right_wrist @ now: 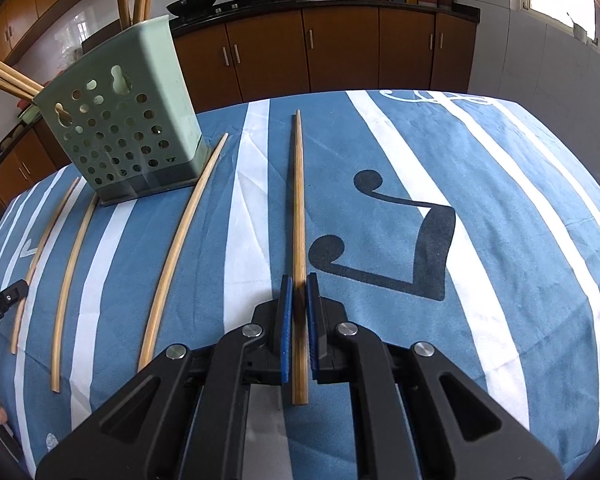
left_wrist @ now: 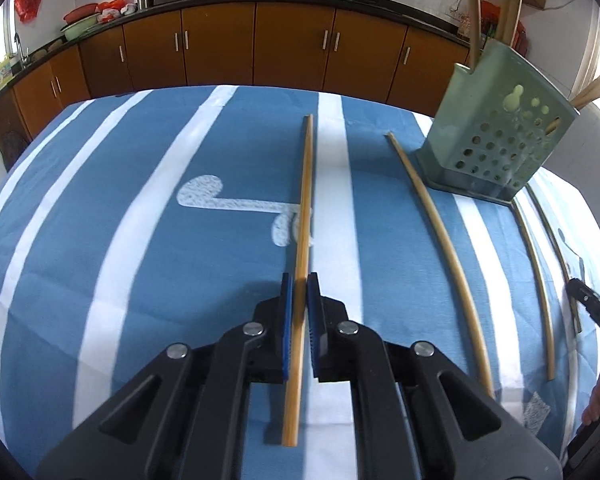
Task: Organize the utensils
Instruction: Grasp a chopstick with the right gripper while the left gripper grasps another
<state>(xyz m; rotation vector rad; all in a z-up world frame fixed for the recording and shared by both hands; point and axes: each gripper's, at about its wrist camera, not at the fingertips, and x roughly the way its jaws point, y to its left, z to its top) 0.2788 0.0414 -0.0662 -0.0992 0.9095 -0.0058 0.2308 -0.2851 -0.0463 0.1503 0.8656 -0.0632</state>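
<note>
- My left gripper (left_wrist: 299,280) has its blue pads either side of a chopstick (left_wrist: 303,224) at lower centre of the left wrist view. Jaws look closed onto it, though I can't be sure the far pad touches.
- My right gripper (right_wrist: 299,280) pinches a darker chopstick (right_wrist: 299,216) the same way, at lower centre of the right wrist view.
- Both sticks run from the jaws toward the upper centre of the frame, over the striped blue cloth (left_wrist: 140,200).
- The green holder (right_wrist: 128,128) stands in the upper left of the right view, with sticks already upright in it; loose chopsticks (right_wrist: 180,252) lie just beside its base.
- Handling, my judgement: light, stiff, smooth wood, prone to swivelling in a pinch.
- I'd grip near the thick end, as now, so the tip leads into the holder.
</note>
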